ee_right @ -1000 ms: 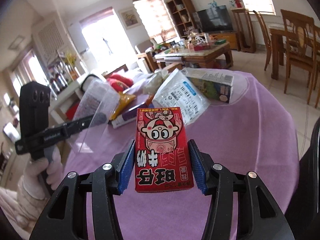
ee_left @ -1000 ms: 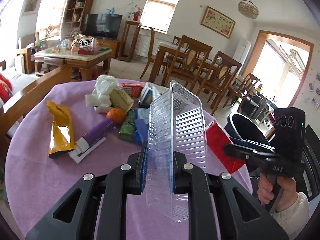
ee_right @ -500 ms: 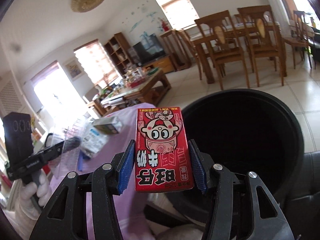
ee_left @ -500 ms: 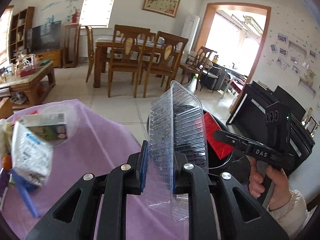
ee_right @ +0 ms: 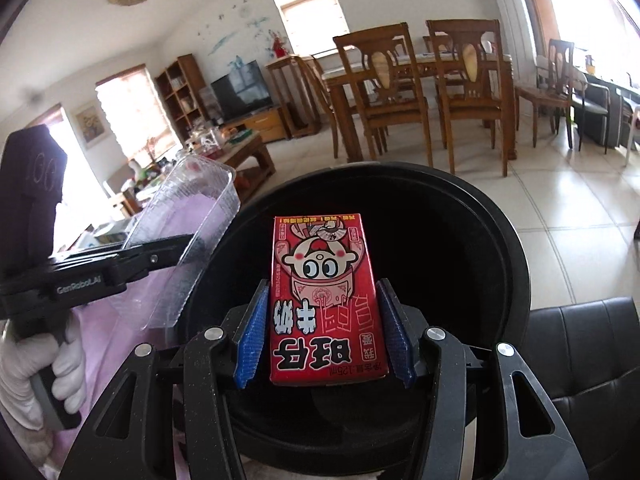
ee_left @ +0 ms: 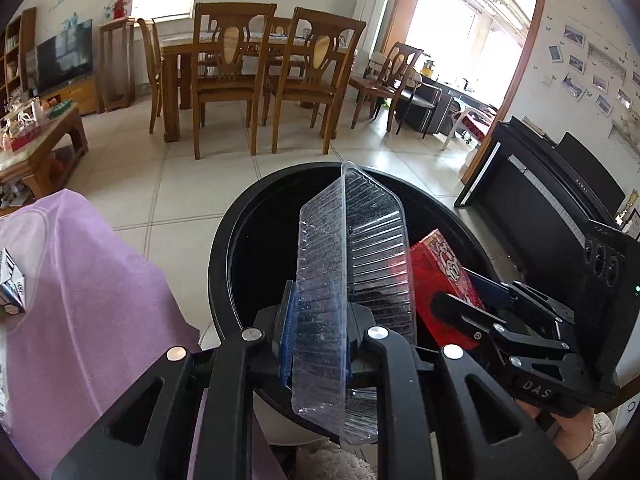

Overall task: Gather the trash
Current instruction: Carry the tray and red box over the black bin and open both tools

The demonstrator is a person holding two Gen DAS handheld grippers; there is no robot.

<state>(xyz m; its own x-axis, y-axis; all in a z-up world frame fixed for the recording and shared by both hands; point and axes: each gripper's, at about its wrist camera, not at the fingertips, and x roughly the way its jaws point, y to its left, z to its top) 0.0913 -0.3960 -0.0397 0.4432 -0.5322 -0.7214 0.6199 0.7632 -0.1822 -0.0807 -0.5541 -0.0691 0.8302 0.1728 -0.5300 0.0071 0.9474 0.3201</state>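
My left gripper (ee_left: 318,334) is shut on a clear ribbed plastic tray (ee_left: 352,280) and holds it upright over the black trash bin (ee_left: 224,252). My right gripper (ee_right: 322,334) is shut on a red milk carton (ee_right: 324,296) with a cartoon face, held over the same bin's (ee_right: 516,264) dark opening. In the left wrist view the carton (ee_left: 440,268) and right gripper (ee_left: 460,304) sit just right of the tray. In the right wrist view the tray (ee_right: 184,248) and left gripper (ee_right: 160,256) are at the bin's left rim.
The purple-clothed table (ee_left: 92,288) is left of the bin, with a small carton (ee_left: 12,280) at its edge. A black piano (ee_left: 552,196) stands right of the bin, a black leather seat (ee_right: 580,340) beside it. Dining chairs (ee_left: 304,80) and tiled floor lie beyond.
Both grippers swung from over the table to over the black bin, each still holding its item. The bin now fills the middle of both views.
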